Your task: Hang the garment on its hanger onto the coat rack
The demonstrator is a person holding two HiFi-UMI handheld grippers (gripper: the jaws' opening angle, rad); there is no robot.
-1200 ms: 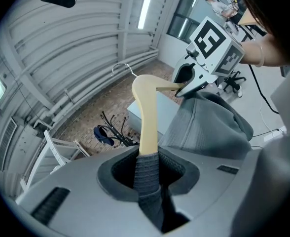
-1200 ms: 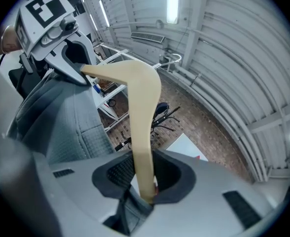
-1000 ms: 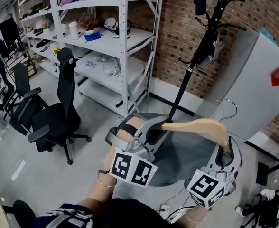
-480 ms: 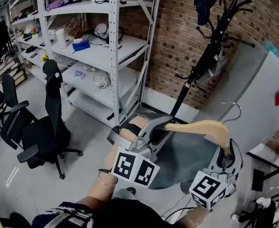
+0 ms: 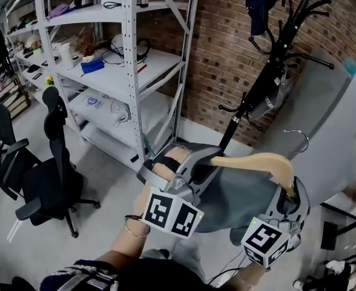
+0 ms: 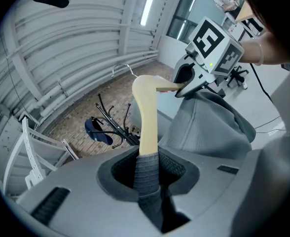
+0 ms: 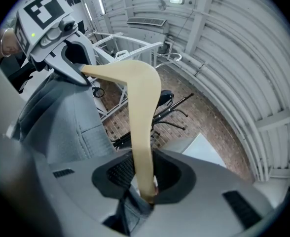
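A pale wooden hanger (image 5: 257, 161) with a metal hook (image 5: 299, 139) is held level in front of me, and a grey garment (image 5: 238, 199) drapes from it. My left gripper (image 5: 197, 160) is shut on the hanger's left end, over grey fabric (image 6: 147, 174). On the right end my right gripper (image 5: 292, 194) is shut on bare wood (image 7: 140, 132). The black coat rack (image 5: 269, 71) stands beyond the hanger by the brick wall, with a dark blue item (image 5: 260, 5) on a top prong. The hook hangs apart from the rack.
White metal shelving (image 5: 129, 71) with small items fills the left. A black office chair (image 5: 45, 174) stands on the floor at the far left. A grey panel (image 5: 335, 120) leans on the brick wall (image 5: 226, 53) right of the rack. Cables lie on the floor at bottom right.
The shelving and chair have slid left in the head view, and the coat rack sits a little further right. Both grippers keep the same hold on the hanger.
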